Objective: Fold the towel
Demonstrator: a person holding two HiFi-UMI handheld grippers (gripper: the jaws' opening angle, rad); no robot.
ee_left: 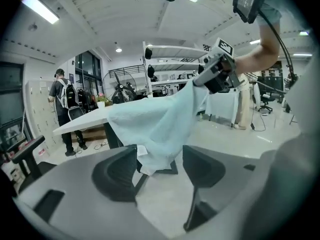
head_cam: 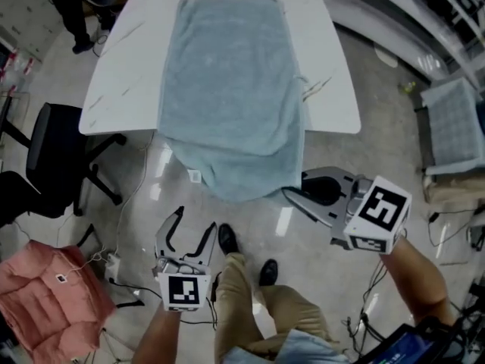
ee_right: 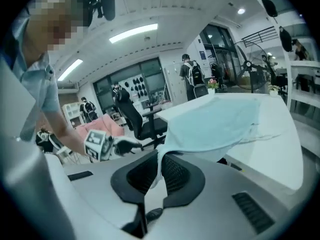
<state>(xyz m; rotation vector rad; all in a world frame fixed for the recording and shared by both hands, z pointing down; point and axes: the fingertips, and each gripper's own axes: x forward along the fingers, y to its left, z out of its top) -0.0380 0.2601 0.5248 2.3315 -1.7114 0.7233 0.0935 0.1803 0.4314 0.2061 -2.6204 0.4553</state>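
A light blue towel lies lengthwise on the white table, and its near end hangs over the table's front edge. My right gripper is shut on the towel's near right corner and holds it lifted off the hanging end. In the right gripper view the cloth runs down into the closed jaws. My left gripper stands open below the hanging left corner, apart from it. In the left gripper view that corner hangs beyond the open jaws, with its white label showing.
A black office chair stands left of the table, with a pink cushion on the floor nearer me. A padded grey seat is at the right. Cables run across the floor. A person stands by the table's far end.
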